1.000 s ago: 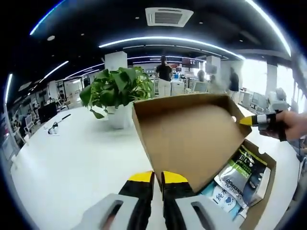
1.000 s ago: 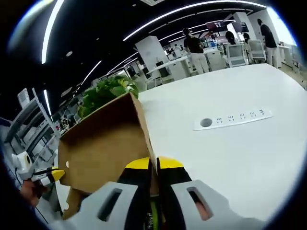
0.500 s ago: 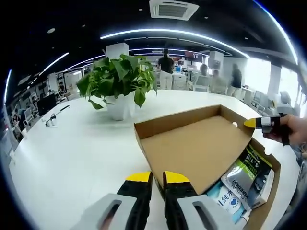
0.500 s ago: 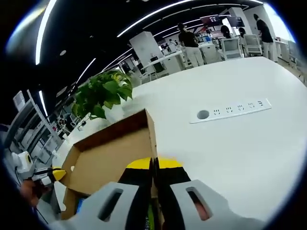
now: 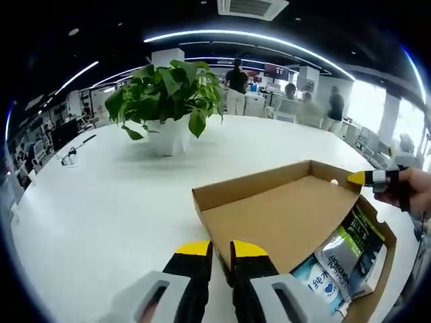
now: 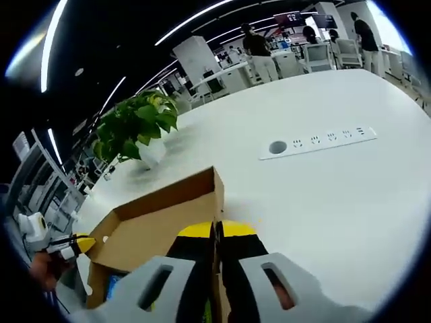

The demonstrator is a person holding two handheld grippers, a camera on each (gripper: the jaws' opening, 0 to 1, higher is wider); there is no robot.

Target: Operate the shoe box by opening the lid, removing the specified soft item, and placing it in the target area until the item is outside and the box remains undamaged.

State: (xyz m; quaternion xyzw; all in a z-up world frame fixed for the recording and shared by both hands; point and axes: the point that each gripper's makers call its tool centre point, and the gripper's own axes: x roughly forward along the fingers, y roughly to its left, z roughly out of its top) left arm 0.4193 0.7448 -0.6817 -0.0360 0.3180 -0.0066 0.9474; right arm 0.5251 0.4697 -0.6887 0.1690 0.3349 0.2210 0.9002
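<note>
- My left gripper (image 5: pixel 214 247) has its yellow-tipped jaws clamped on one front corner of the cardboard lid (image 5: pixel 276 212).
- My right gripper (image 6: pixel 215 231) pinches the lid's other corner, jaws closed on the edge.
- The lid is swung wide open, lying nearly flat above the white table (image 5: pixel 101 195).
- Soft packets (image 5: pixel 347 252) lie inside the shoe box (image 5: pixel 374 296).
- A potted plant (image 5: pixel 168 101) stands well beyond the box.
</note>
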